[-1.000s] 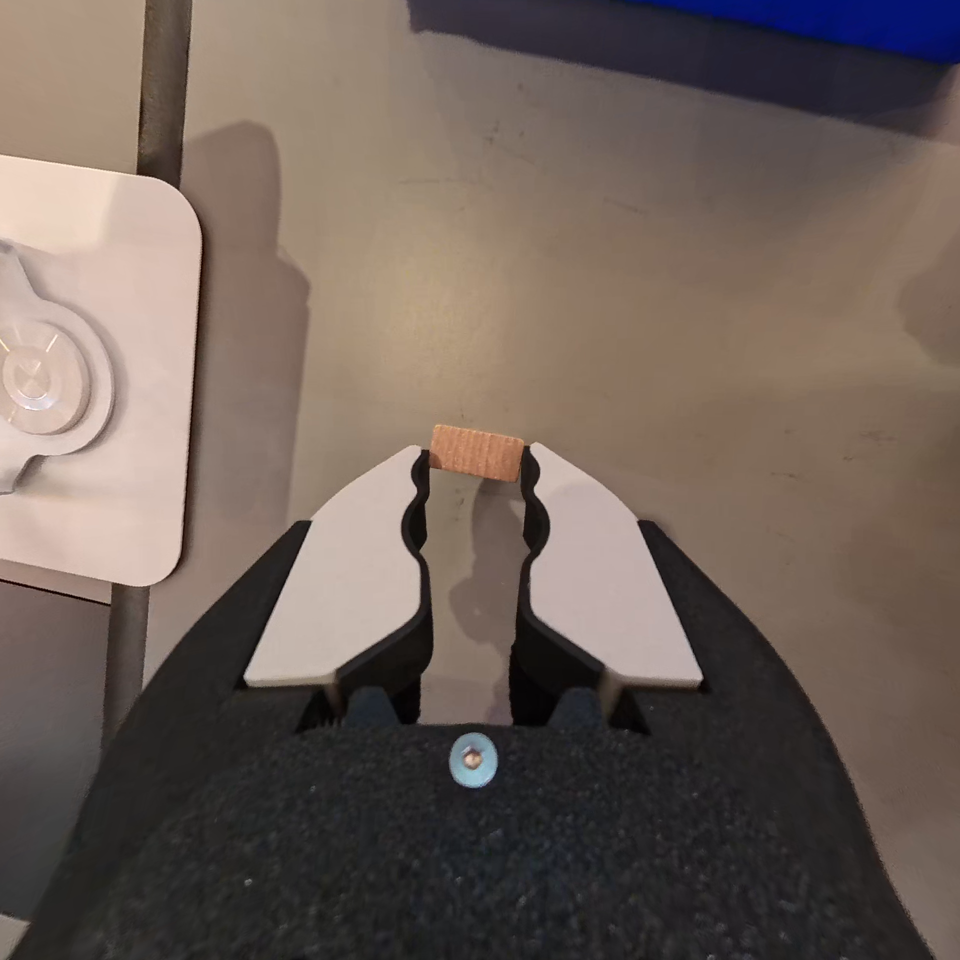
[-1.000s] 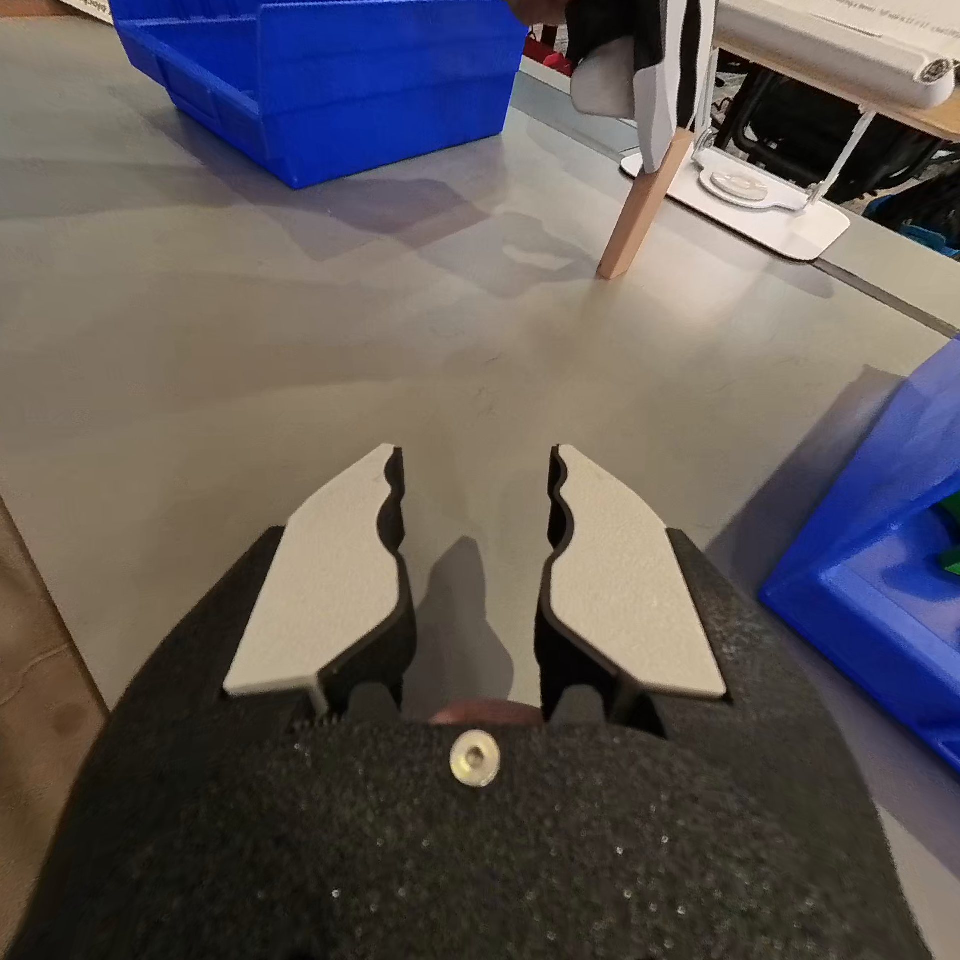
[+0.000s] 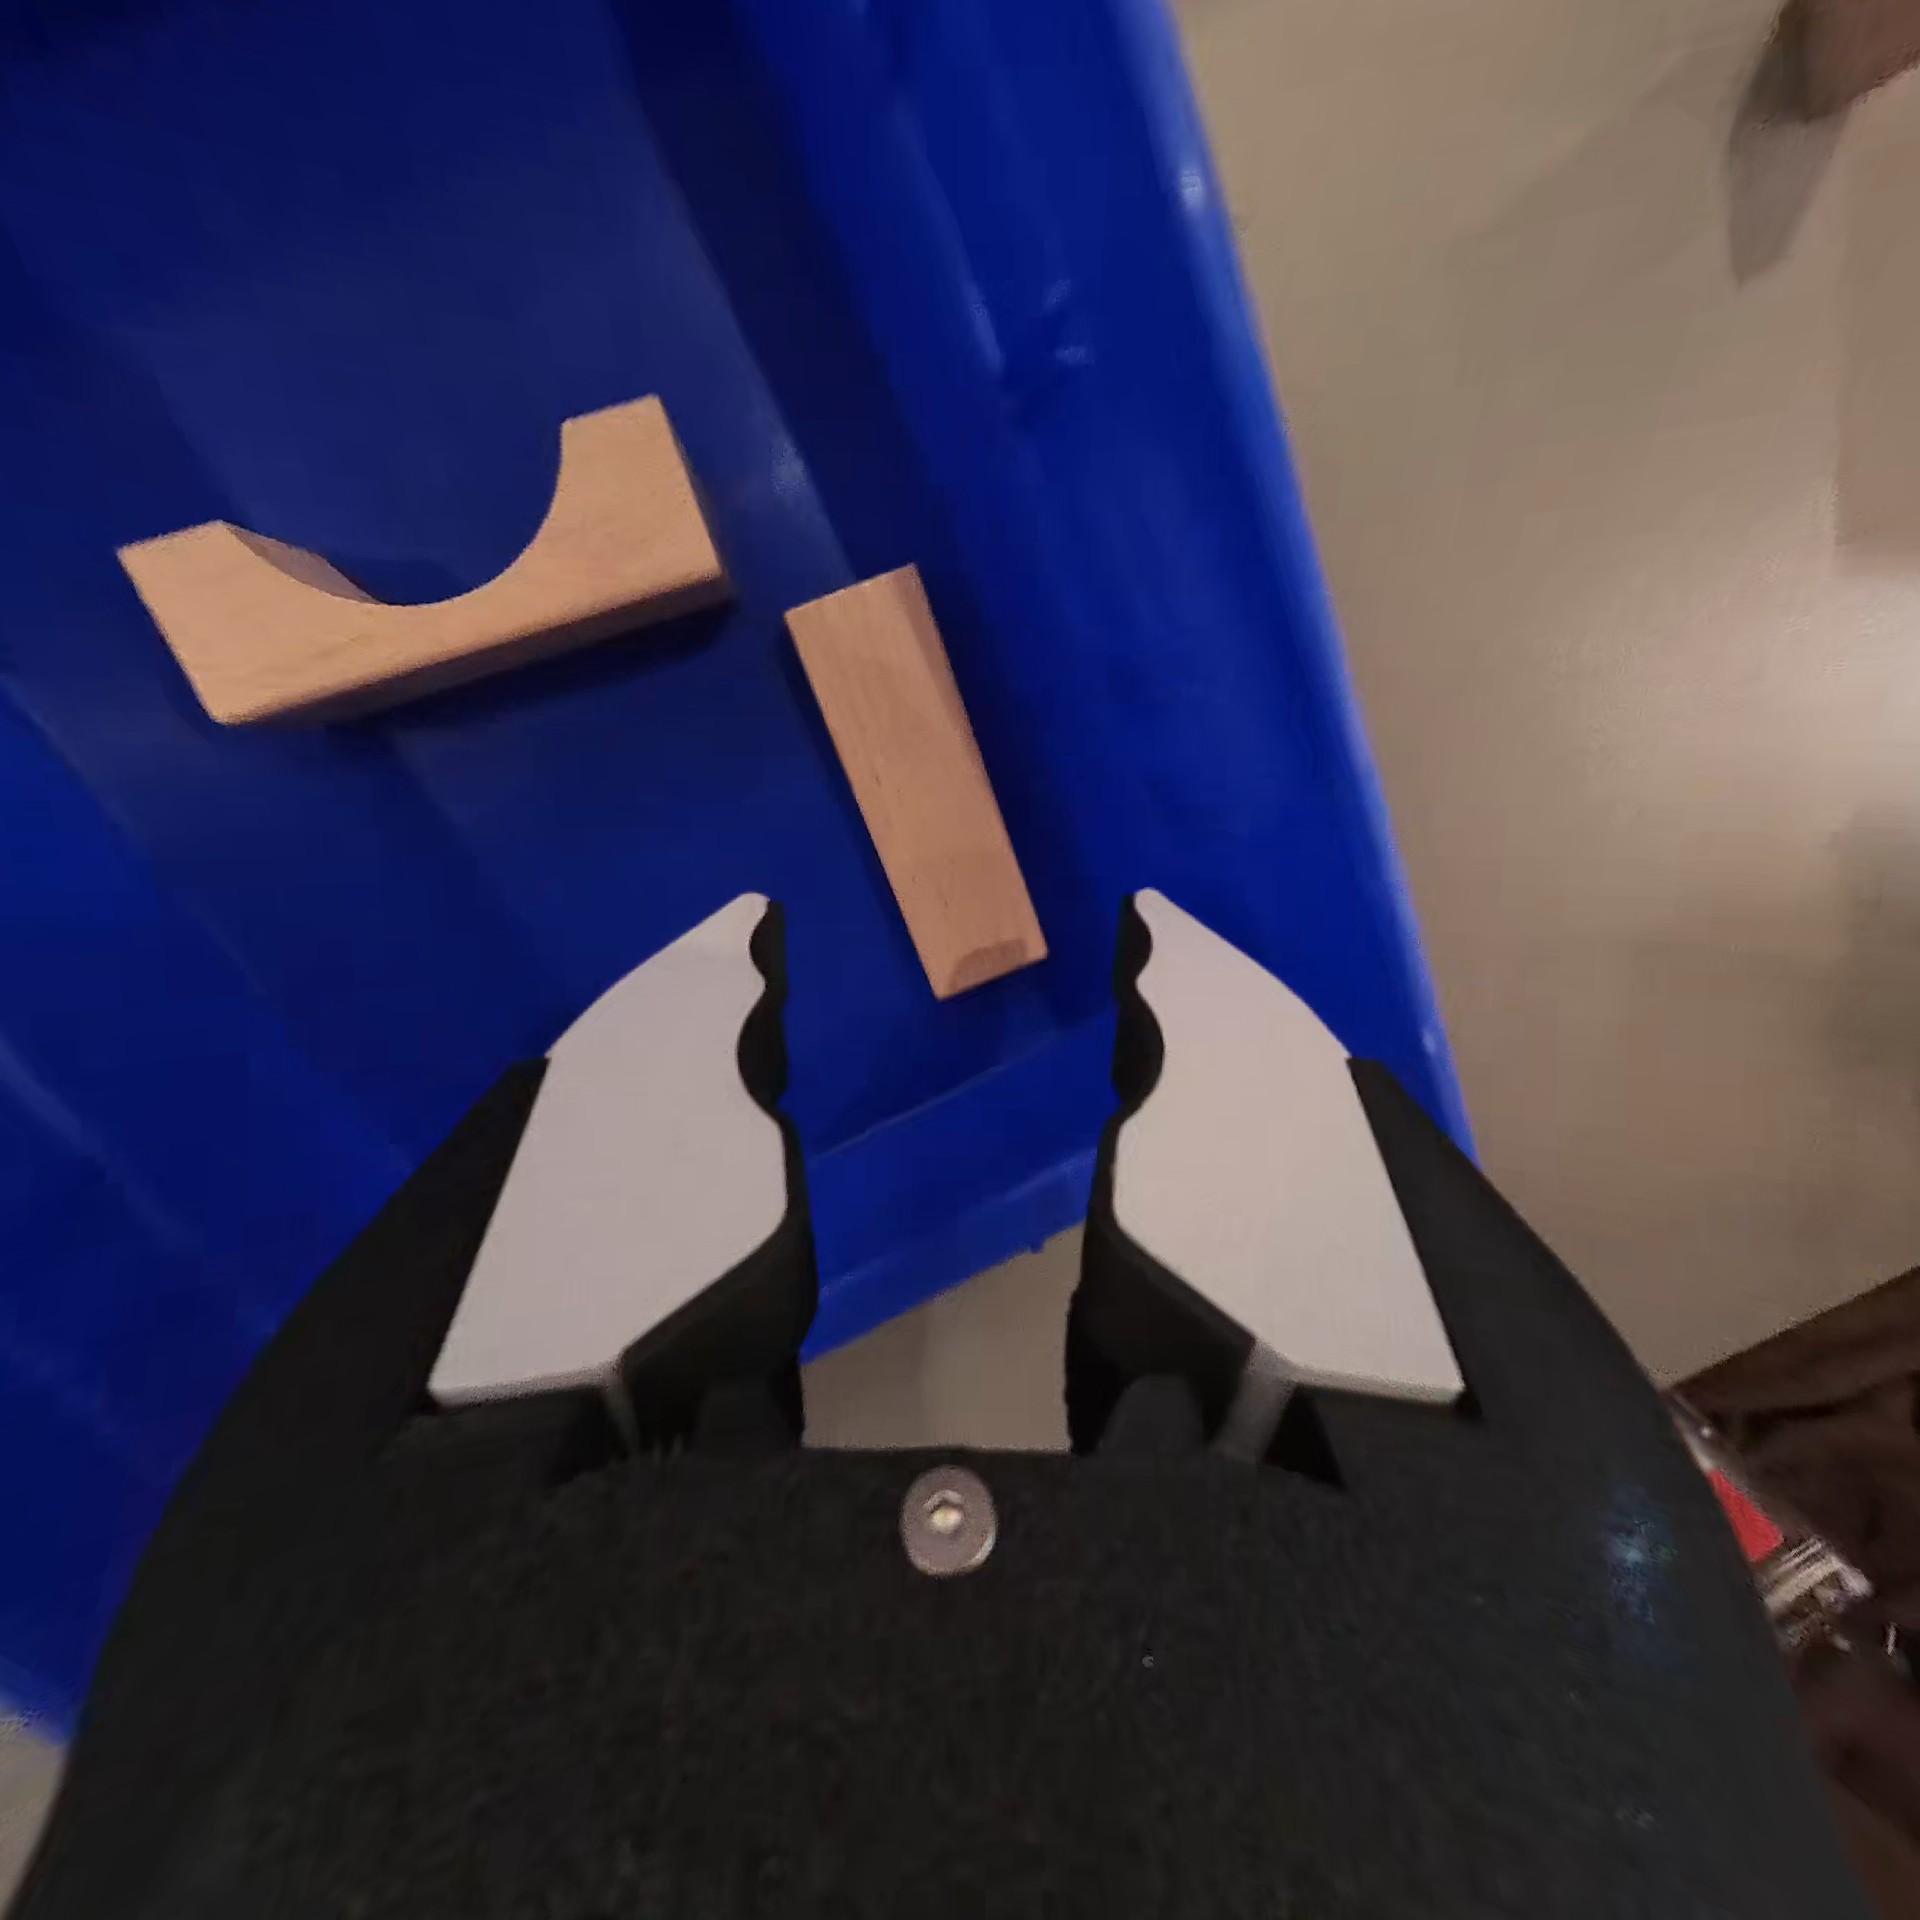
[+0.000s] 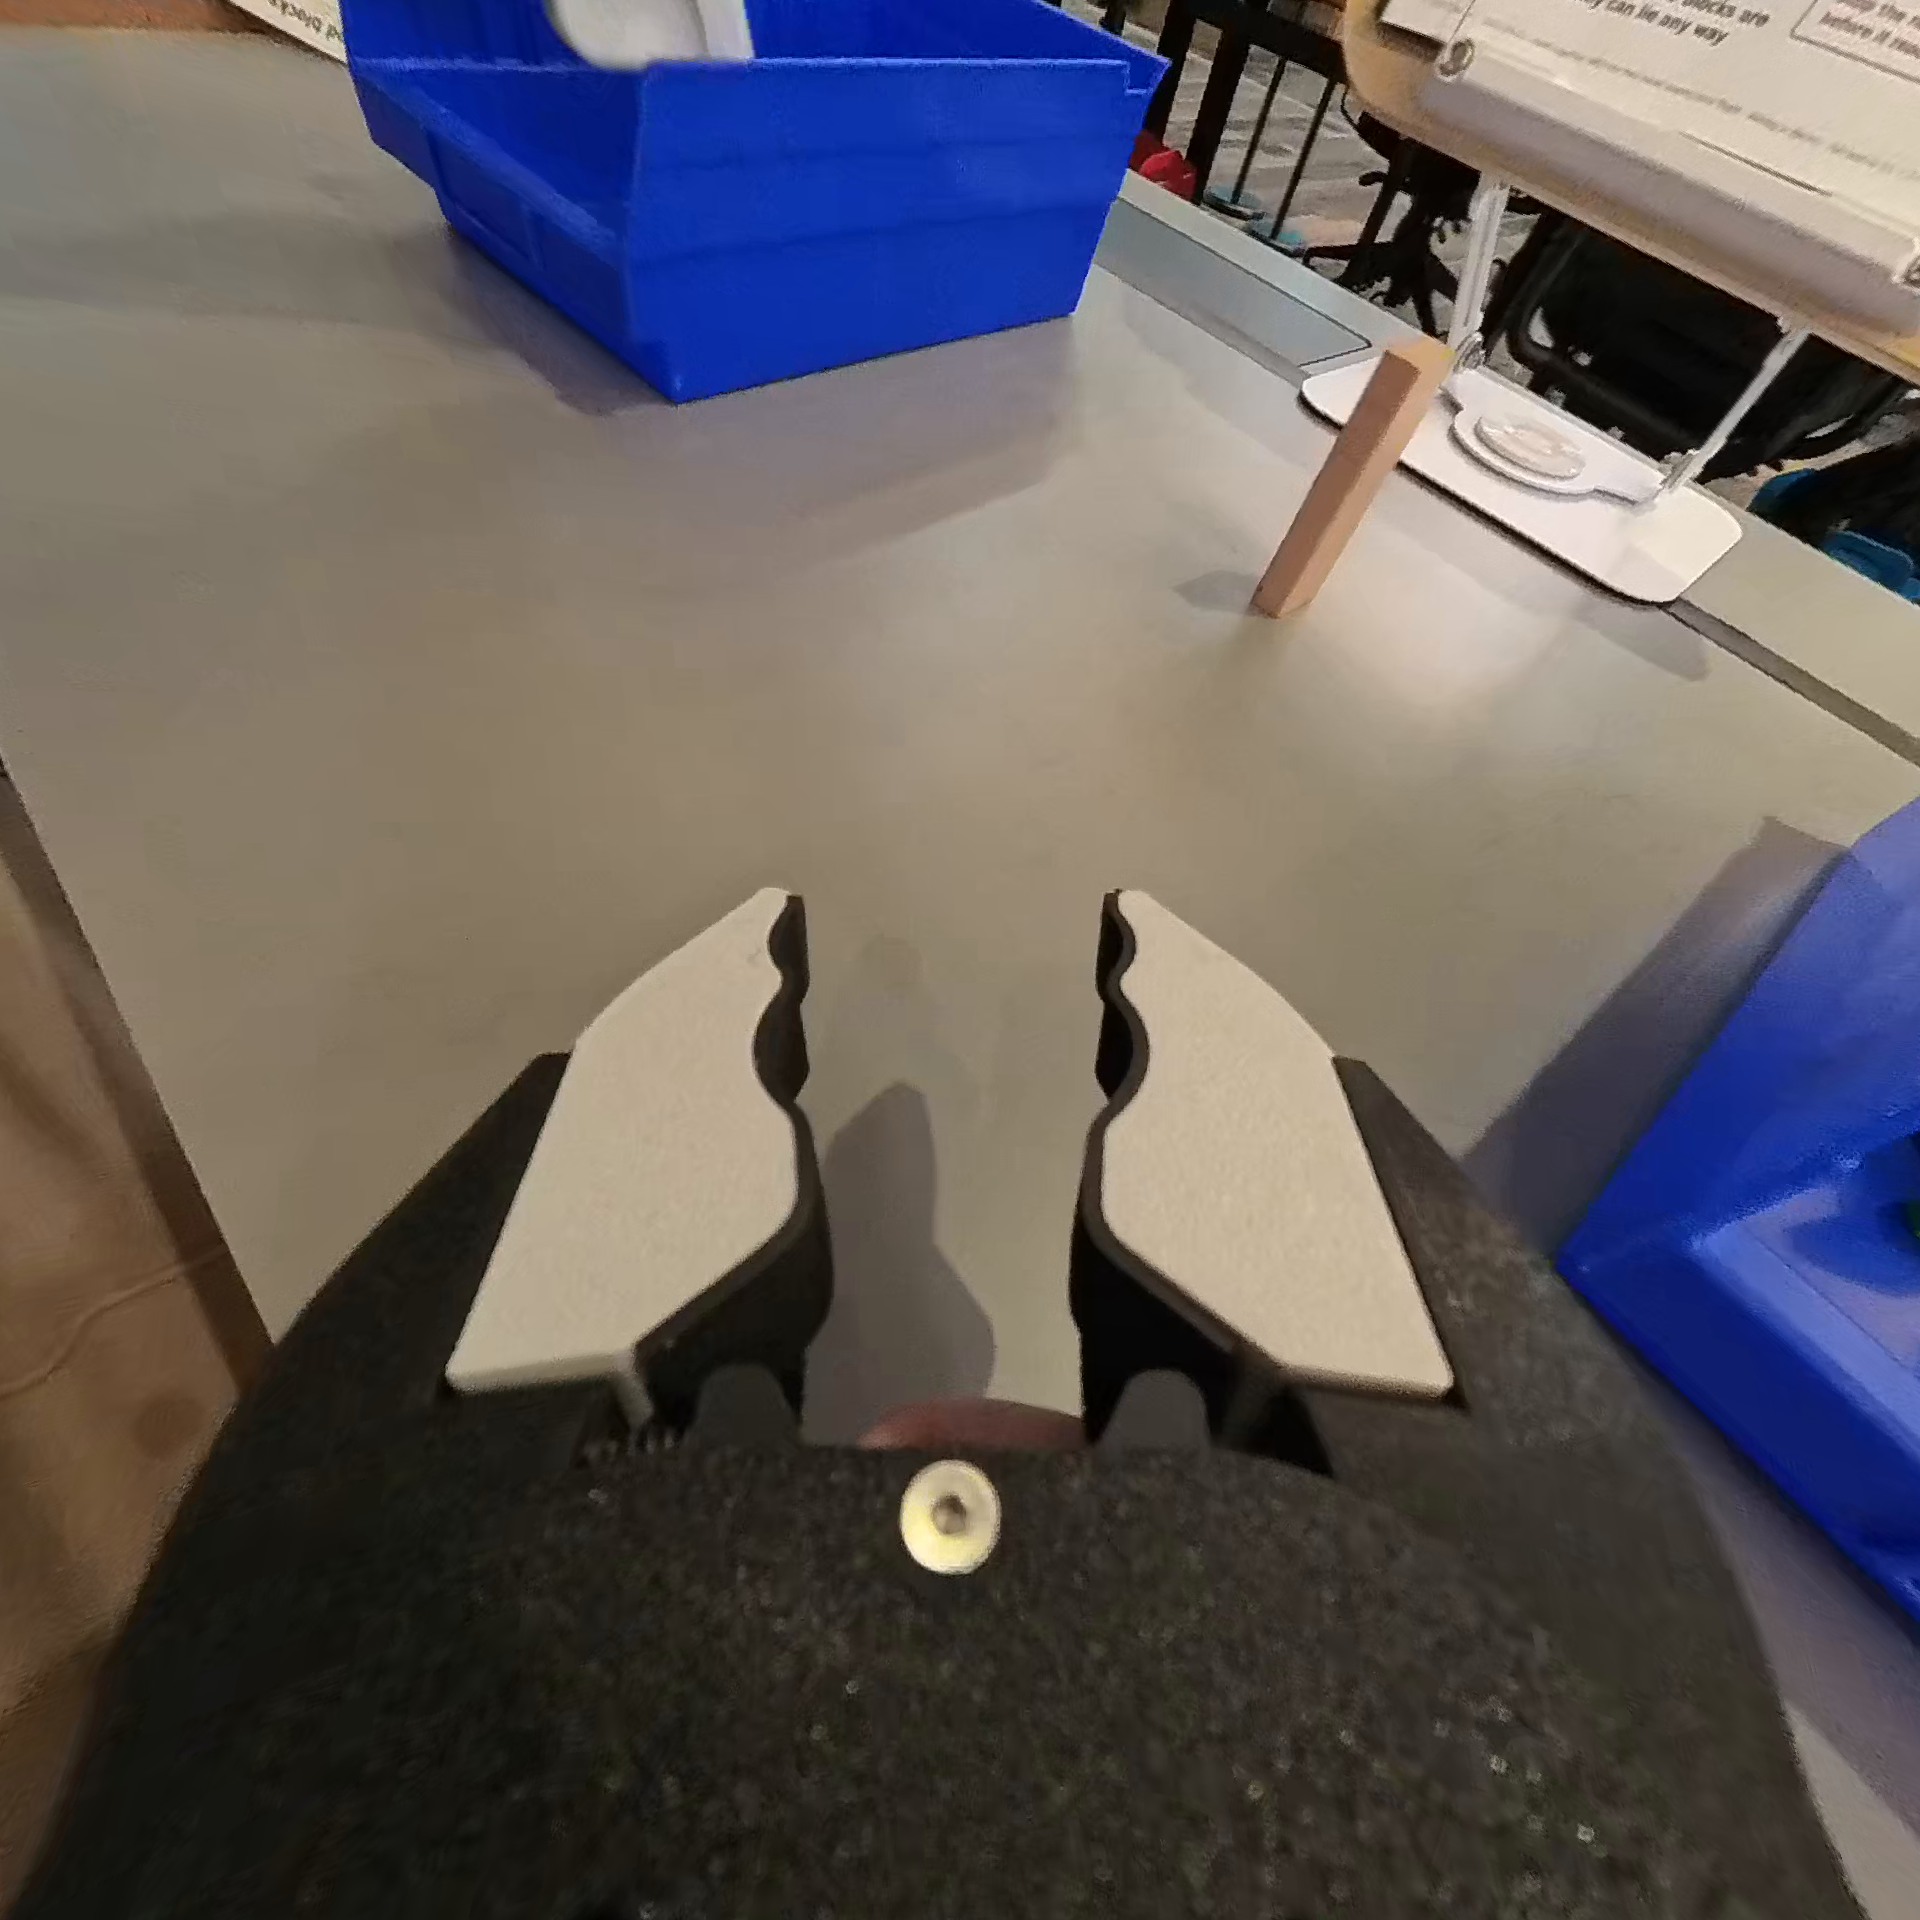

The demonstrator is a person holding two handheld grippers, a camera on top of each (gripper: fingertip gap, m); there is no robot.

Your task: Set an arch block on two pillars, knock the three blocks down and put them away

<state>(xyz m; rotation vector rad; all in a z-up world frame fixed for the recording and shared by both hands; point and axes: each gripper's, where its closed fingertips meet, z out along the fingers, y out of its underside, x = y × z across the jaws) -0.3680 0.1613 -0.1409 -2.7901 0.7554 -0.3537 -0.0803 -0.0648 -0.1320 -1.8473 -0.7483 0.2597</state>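
Note:
In the left wrist view a wooden arch block (image 3: 416, 613) and a wooden pillar (image 3: 914, 779) lie flat inside a blue bin (image 3: 1143, 520). My left gripper (image 3: 951, 904) is open and empty above the bin's near corner, close to the lying pillar's near end. In the right wrist view a second wooden pillar (image 4: 1345, 483) stands upright and alone on the grey table (image 4: 727, 675). My right gripper (image 4: 951, 904) is open and empty low over the table, well short of that pillar. The same blue bin (image 4: 831, 208) stands at the far left, with one of the left gripper's fingers (image 4: 644, 26) over it.
A white stand base (image 4: 1558, 499) holding a tilted board sits just behind the standing pillar. A second blue bin (image 4: 1766, 1247) with something green inside is at the right. The table's edge (image 4: 114, 987) runs along the left. Chairs stand beyond the table.
My left gripper has let go of the pillar it held upright on the table, opened, and moved over the blue bin. The pillar now stands alone. My right gripper stayed open.

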